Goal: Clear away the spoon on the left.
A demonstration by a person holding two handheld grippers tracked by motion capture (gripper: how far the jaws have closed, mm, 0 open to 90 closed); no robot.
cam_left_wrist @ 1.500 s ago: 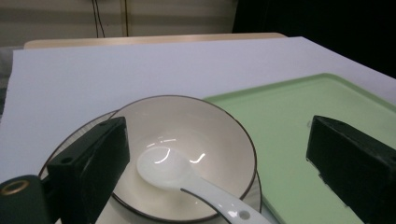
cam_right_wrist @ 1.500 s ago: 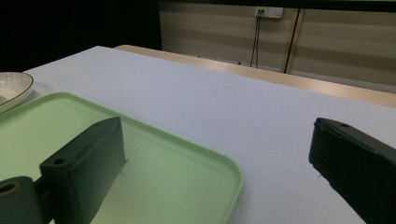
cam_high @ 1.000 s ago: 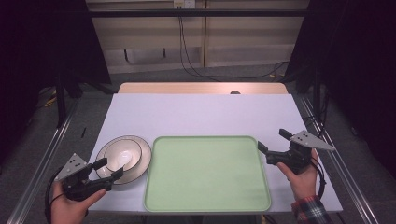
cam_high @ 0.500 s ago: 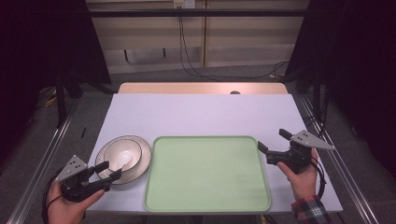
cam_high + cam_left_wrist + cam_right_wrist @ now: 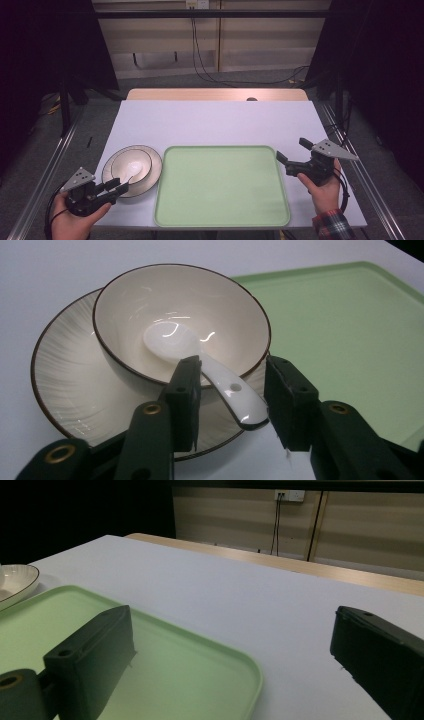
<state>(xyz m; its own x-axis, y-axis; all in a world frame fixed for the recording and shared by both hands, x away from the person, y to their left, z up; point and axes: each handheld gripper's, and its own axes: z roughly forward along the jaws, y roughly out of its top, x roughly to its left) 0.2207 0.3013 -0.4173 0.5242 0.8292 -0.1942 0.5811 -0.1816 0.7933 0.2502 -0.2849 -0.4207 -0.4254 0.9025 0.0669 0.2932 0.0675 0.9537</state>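
White worktop (image 5: pixel 215 122) is carrying a green tray (image 5: pixel 222 185). Left tongs (image 5: pixel 230 402) are creeping closer than a second ago, gaping astride the spoon (image 5: pixel 210 375) handle in the bowl (image 5: pixel 182 322), seemingly untouched; right tongs (image 5: pixel 290 161) are idling wide, empty.

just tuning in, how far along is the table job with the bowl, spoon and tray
Nothing looks done yet: the green tray is bare, and the bowl sits on its plate left of the tray. In hand: the left gripper is open, jaws on either side of the white spoon handle, not closed on it. The right gripper waits open by the tray's right edge. Any move to the tray appears left to do.
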